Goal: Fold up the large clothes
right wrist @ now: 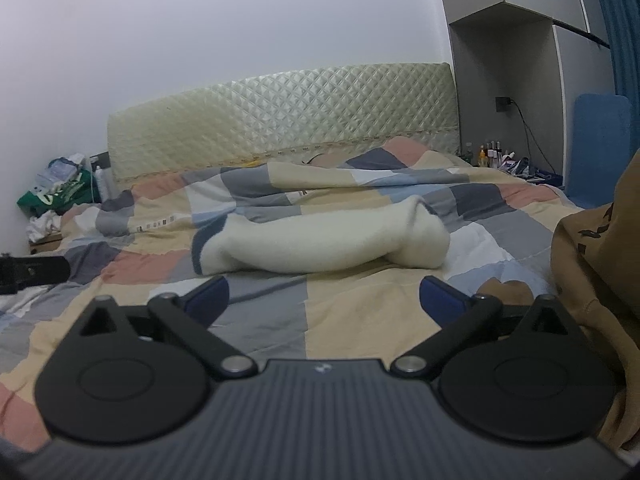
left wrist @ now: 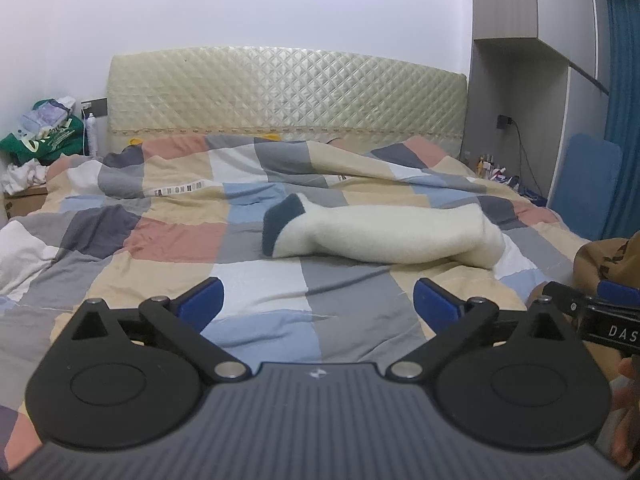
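Checkered quilt (left wrist: 256, 248) covers the bed below a quilted headboard (left wrist: 288, 92); each hand-held gripper (left wrist: 318, 304) (right wrist: 322, 300) gapes empty

Fuzzy cream fleece garment (left wrist: 384, 236); soft matt patchwork cotton quilt (left wrist: 256, 292); glossy quilted headboard (left wrist: 288, 92); matt black plastic hand-held gripper (left wrist: 316, 304).

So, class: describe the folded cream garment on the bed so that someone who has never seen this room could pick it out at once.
Start at the quilted headboard, then come down the checked duvet to its middle. There lies the folded cream garment, a thick fleecy bundle. Unlike the patchwork duvet and the brown garment at the right edge, it is plain cream with one dark blue band at its left end.
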